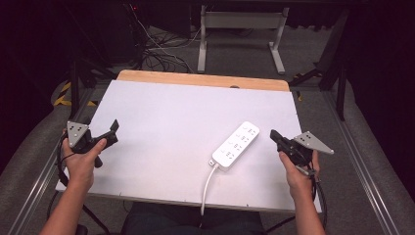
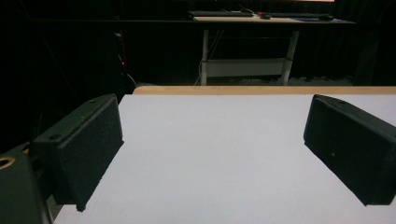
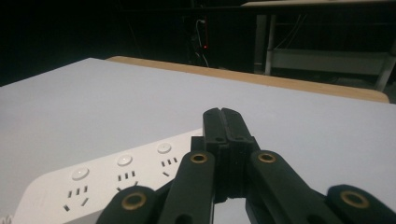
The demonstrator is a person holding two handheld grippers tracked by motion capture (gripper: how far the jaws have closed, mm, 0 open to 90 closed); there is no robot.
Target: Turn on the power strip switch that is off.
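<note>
The worktop is a broad white sheet over a wooden board, its pale timber edge peeking out at the far side, and nearly all of it lies bare. On its right half, set on a diagonal, lies a white power strip with three socket groups and a round button beside each; its white cord leaves the near end and drops over the front edge. The person's forearms come in from below, one hand at each side. The left tool hangs over the worktop's left edge, well apart from the strip, with its jaws spread wide and nothing between them; in the left gripper view only blank white surface lies ahead of it. The right tool sits just beside the strip's far right end, jaws pressed flat together and empty, and in the right gripper view the strip lies close below and to one side. The work seems barely begun, most likely an approach to the strip. To do it well, I'd judge the right tool should spread its jaws before closing in, then come square across the narrow body rather than along it, staying off the buttons and the cord end so the strip doesn't swing.
</note>
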